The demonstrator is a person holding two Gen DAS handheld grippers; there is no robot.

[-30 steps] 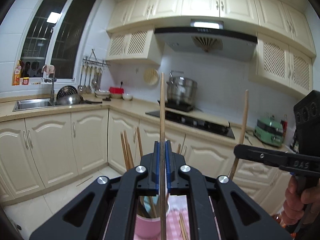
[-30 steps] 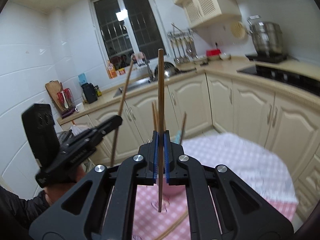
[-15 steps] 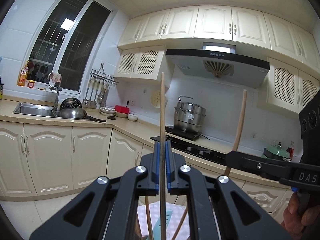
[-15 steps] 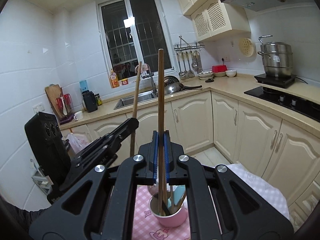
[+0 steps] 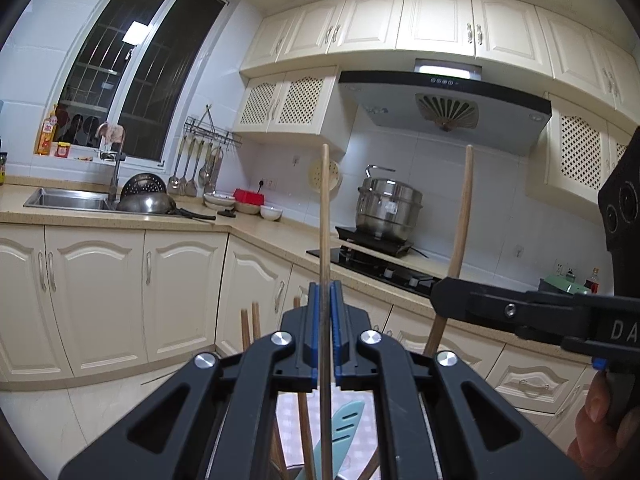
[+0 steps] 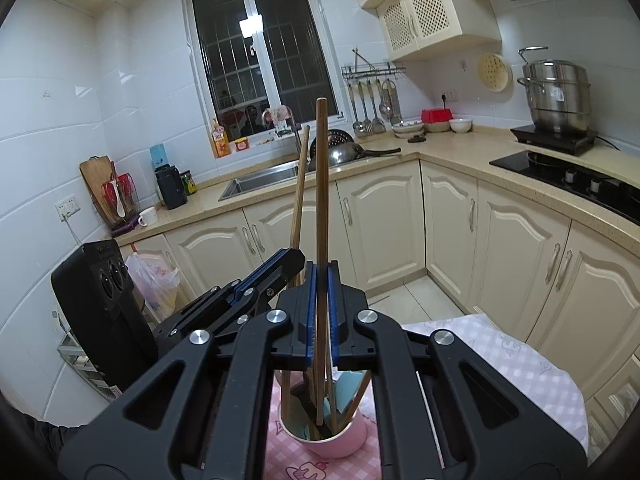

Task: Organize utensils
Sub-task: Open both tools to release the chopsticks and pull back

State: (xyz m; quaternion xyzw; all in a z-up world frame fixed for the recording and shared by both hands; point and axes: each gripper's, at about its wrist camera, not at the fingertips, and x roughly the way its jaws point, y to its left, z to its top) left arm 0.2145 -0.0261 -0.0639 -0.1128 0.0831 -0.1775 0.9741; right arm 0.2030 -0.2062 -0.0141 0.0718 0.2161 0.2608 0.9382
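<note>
My left gripper (image 5: 325, 294) is shut on a wooden chopstick (image 5: 325, 208) held upright between its blue pads. My right gripper (image 6: 322, 276) is shut on a second upright chopstick (image 6: 321, 184), whose lower end shows within the mouth of a pink cup (image 6: 340, 440). The cup holds several chopsticks and a teal utensil (image 6: 346, 394). In the right wrist view the left gripper (image 6: 294, 258) and its chopstick (image 6: 301, 184) stand just left of mine, close above the cup. In the left wrist view the right gripper (image 5: 438, 302) reaches in from the right with its chopstick (image 5: 462, 216); the cup is hidden there.
The cup stands on a pink checked tablecloth (image 6: 500, 360). Cream kitchen cabinets (image 6: 452, 220) ring the room, with a sink (image 6: 260, 176), a black hob (image 6: 568, 174) and a steel pot (image 6: 556, 92) on the counter. A hand (image 5: 600, 412) grips the right tool.
Both grippers have moved in over the pink cup, still shut on their chopsticks. In the right wrist view the cup has come close under the fingers and the chopstick's tip now shows in its mouth.
</note>
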